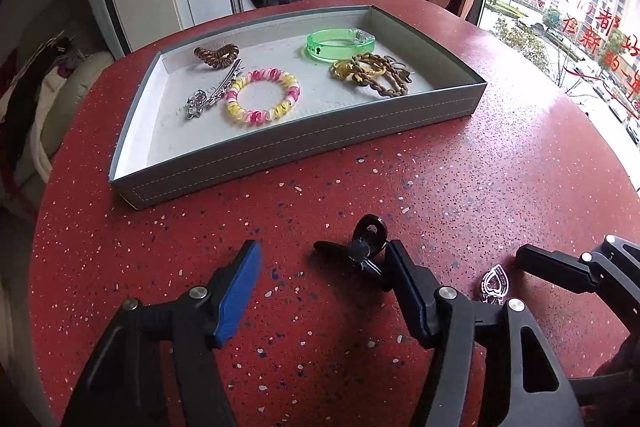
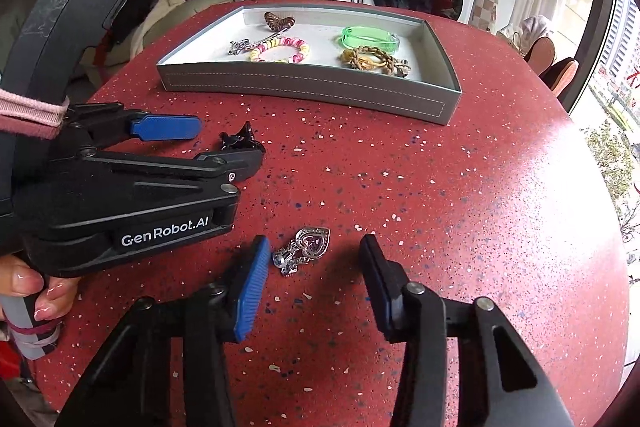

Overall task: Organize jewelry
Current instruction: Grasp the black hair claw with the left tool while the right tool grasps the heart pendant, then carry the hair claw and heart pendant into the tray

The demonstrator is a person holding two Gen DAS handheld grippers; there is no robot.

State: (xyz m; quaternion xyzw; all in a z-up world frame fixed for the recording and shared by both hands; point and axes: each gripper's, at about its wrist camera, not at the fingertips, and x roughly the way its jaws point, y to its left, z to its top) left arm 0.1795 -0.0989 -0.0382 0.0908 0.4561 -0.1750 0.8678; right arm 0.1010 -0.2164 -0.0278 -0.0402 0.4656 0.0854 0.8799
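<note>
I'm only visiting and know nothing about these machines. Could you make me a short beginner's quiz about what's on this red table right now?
1. True or false: the silver heart brooch lies between the fingers of the open right claw.
2. Which piece lies outside the grey tray? A) green bangle B) black hair clip C) pink and yellow coil bracelet
3. Fill in: the left claw is ____, gripping nothing.

Key: 1 true; 2 B; 3 open
</note>
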